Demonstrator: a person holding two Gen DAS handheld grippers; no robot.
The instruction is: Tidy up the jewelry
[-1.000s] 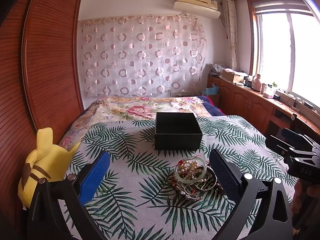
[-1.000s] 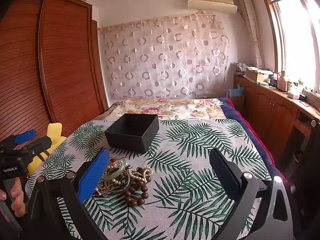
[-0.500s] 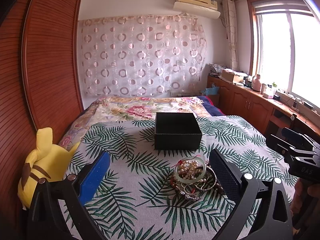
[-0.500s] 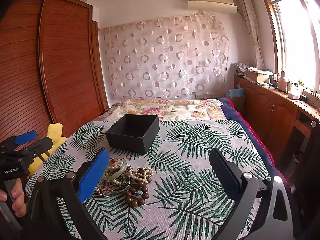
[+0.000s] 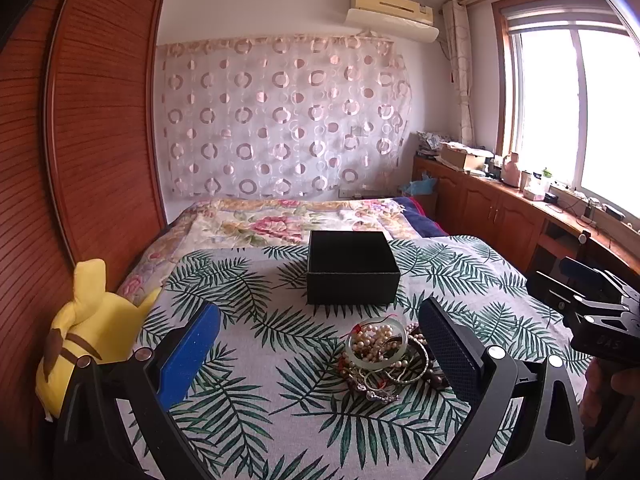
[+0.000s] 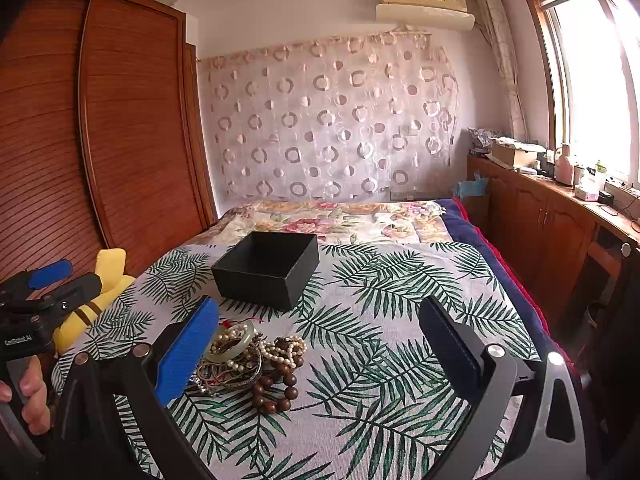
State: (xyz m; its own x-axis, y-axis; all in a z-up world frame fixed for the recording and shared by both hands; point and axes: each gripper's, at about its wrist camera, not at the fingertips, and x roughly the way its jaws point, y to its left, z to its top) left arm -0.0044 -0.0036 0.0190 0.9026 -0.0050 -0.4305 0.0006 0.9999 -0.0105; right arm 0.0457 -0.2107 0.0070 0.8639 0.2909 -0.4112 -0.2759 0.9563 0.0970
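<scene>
Bedroom interior with a louvred wooden wardrobe (image 5: 92,152) along the left wall, a circle-patterned sheer curtain (image 5: 280,120) hung across the far wall, an air conditioner (image 5: 392,8) mounted above it, and a window (image 5: 580,112) over a row of low wooden cabinets (image 5: 492,208) on the right. Most of the floor area is taken by the bed (image 5: 280,360), covered in front by a palm-leaf print cloth and behind by a floral blanket (image 5: 280,220). A yellow plush toy (image 5: 88,328) leans at the bed's left edge against the wardrobe. An open black box (image 5: 352,268) stands on the leaf cloth, with no contents visible from these angles. The jewelry pile (image 5: 384,360) lies on the cloth just in front of the box and apart from it: a pale green bangle (image 6: 232,344) on top, pearl strands (image 6: 286,350), metal bangles, and dark wooden beads (image 6: 280,388). The left hand-held gripper (image 5: 320,344) has its fingers spread wide and grasps nothing; the pile lies near its right finger. The right hand-held gripper (image 6: 320,340) is likewise spread wide and unloaded, the pile lying just beside its blue left finger (image 6: 188,352).
</scene>
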